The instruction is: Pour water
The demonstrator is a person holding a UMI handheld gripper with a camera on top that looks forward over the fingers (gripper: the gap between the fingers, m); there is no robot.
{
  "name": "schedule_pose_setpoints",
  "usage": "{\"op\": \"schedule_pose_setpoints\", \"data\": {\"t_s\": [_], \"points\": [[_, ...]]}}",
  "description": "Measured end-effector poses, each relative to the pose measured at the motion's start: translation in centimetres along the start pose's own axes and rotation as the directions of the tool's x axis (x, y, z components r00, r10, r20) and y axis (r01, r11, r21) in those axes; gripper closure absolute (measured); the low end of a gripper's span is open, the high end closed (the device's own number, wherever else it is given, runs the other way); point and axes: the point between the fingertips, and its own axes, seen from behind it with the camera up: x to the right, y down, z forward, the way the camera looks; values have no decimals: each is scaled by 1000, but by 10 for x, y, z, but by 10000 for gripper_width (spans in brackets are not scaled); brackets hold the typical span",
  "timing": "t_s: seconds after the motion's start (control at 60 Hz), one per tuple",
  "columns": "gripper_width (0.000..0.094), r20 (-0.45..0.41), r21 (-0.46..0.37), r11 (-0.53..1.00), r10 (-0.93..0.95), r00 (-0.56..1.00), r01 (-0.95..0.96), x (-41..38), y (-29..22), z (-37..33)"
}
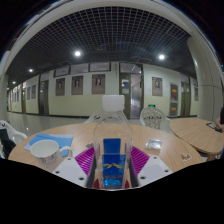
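Note:
A clear plastic water bottle with a blue label and a white cap stands upright between my fingers. My gripper is shut on the bottle, with the magenta pads pressing its lower sides. A white cup sits on the round wooden table, to the left of the bottle and just ahead of the left finger. I cannot see inside the cup.
A clear glass-like object stands at the table's far right. A blue item lies behind the white cup. A second wooden table is to the right. Beyond is an open hall with doors and framed pictures.

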Motion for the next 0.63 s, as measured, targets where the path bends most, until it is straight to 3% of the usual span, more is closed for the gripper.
{"op": "schedule_pose_setpoints", "data": {"t_s": [0.017, 0.083, 0.133, 0.4, 0.633], "points": [[378, 0, -12, 1000, 1, 1000, -1, 0, 2, -1], [67, 19, -73, 997, 12, 1000, -11, -3, 10, -6], [111, 32, -102, 995, 17, 999, -14, -5, 15, -10], [91, -1, -105, 994, 5, 1000, -5, -5, 6, -68], [92, 116, -105, 992, 87, 989, -75, -58, 8, -125]]}}
